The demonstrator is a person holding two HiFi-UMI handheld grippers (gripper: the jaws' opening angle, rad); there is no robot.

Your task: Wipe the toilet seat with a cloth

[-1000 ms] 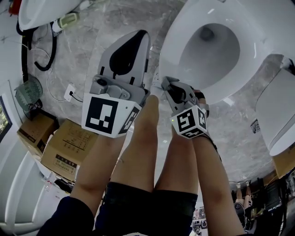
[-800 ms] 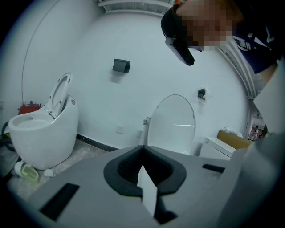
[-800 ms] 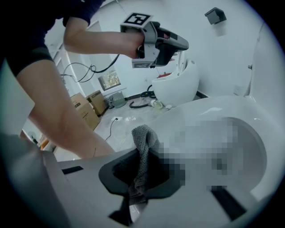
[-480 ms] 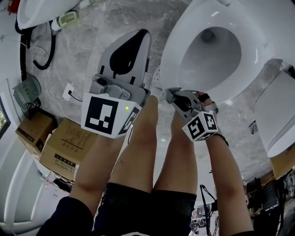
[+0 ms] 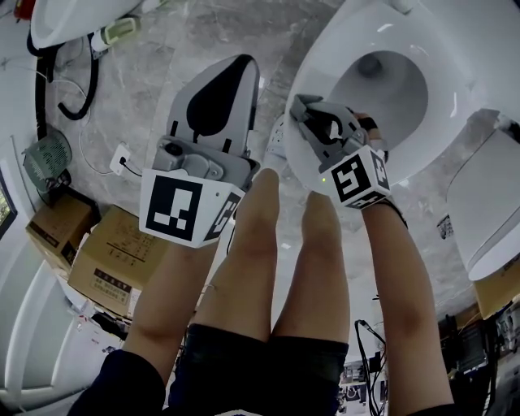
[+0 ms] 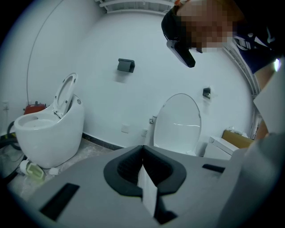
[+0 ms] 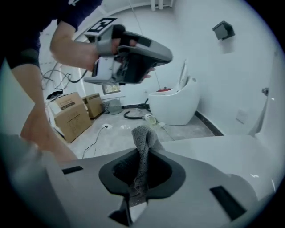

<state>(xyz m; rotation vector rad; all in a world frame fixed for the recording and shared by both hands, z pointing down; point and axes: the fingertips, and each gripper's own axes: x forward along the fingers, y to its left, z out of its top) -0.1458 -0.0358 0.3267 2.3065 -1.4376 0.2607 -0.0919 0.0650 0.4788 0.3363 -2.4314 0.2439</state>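
The white toilet seat (image 5: 318, 61) rings the open bowl (image 5: 390, 81) at the upper right of the head view. My right gripper (image 5: 301, 106) rests over the seat's front-left rim, shut on a grey mesh cloth (image 7: 141, 147) that sticks up between its jaws. The cloth is hidden in the head view. The white seat surface (image 7: 231, 151) lies just beyond it. My left gripper (image 5: 246, 69) hangs over the floor left of the toilet, shut, holding nothing (image 6: 143, 149). It also shows raised in the air in the right gripper view (image 7: 164, 55). The raised lid (image 6: 178, 120) stands against the wall.
A second egg-shaped toilet (image 5: 73, 16) stands at the far left with a black hose (image 5: 81, 101) beside it. Cardboard boxes (image 5: 106, 252), a small fan (image 5: 49, 162) and a floor socket (image 5: 122, 161) sit at the left. Another white fixture (image 5: 487, 203) is at the right.
My right gripper has moved up and forward from the toilet's front edge onto the seat rim. The left gripper has barely shifted.
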